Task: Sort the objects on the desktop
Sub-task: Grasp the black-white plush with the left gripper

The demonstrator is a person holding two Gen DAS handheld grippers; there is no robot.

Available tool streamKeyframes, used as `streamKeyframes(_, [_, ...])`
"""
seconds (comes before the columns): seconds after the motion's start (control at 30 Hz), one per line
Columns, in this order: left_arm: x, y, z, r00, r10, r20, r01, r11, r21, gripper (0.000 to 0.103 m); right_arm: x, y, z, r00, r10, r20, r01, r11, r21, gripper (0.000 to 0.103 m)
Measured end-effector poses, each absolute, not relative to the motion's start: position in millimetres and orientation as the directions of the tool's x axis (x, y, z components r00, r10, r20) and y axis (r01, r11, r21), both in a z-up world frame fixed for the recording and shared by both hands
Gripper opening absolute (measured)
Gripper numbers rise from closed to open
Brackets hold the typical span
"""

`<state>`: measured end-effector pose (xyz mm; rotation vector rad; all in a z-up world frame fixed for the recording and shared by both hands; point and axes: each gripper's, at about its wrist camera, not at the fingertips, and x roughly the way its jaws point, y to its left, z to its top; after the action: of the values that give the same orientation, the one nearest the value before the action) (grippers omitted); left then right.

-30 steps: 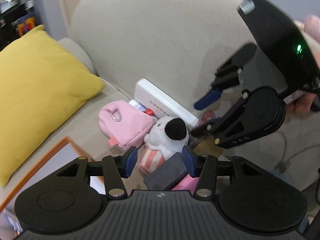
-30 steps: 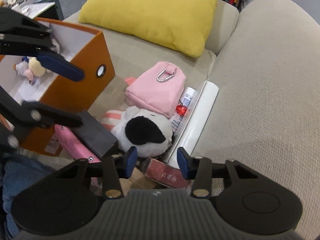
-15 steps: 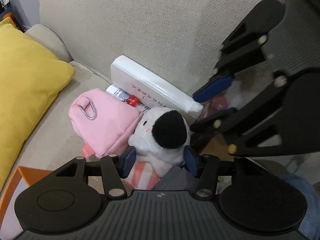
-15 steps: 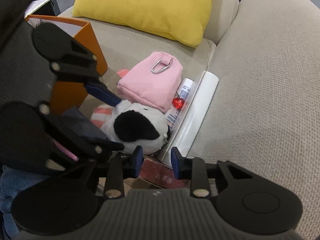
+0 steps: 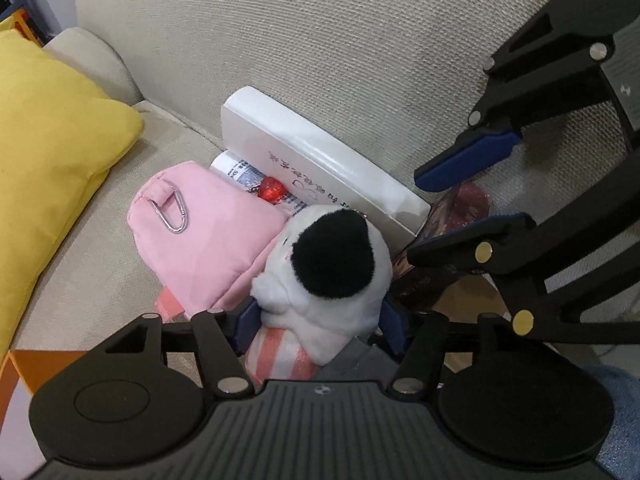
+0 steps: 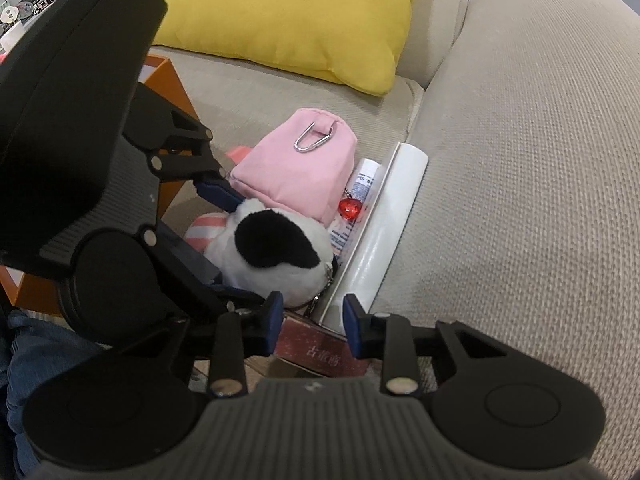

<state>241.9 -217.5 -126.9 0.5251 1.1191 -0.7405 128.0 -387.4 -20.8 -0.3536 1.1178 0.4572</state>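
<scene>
I have both grippers over the pile of things on the beige sofa (image 5: 360, 48), where seat meets backrest. My left gripper (image 5: 318, 326) points steeply down with its jaws set either side of the black-and-white plush toy (image 5: 332, 264). Those jaws are opening and stand apart; the plush fills the gap between them, but I cannot tell whether the blue pads press on it.

My right gripper (image 6: 310, 326) hangs just right of the plush, over a dark red book (image 6: 320, 354) with pale lettering on its cover. Its jaws are close together but not meeting, with the book showing under the gap, and I see nothing pinched between them. In the left wrist view the same gripper (image 5: 464, 196) comes in from the right with the book's edge between its blue pads.

The plush lies on a pink-and-white striped piece (image 5: 280, 354). To its far left sits a pink pouch (image 5: 208, 240) with a silver carabiner (image 5: 172, 210). A red heart charm (image 5: 272, 189) rests between the pouch and a printed white tube (image 6: 366, 180). A white book (image 5: 320, 160) leans on edge against the backrest, just beyond the tube.

A yellow cushion (image 6: 296, 16) lies on the seat further away. An orange box (image 6: 168, 92) stands at the near left, mostly hidden by my left gripper.
</scene>
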Motion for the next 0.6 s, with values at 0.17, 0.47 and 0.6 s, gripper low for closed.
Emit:
streamKeyframes(0.17, [241,-206,-119,0.261,-0.293,-0.920,0.718,0.695,-0.018,0.065,130,-389,-20,0.370,0.175,-0.912,-0.508,0.861,-0.041,0.034])
streamKeyframes(0.47, [250,-169,-76,0.323,-0.404,-0.856,0.602,0.786,-0.143,0.064,134,-401,-7,0.433,0.175,-0.884,-0.444,0.895,-0.040,0.033])
streamKeyframes(0.6, [249,-148,-48,0.354,-0.454,-0.818,0.562,0.802,-0.202,0.064,133,-400,-5,0.439,0.209,-0.874,-0.441,0.897,-0.008,0.033])
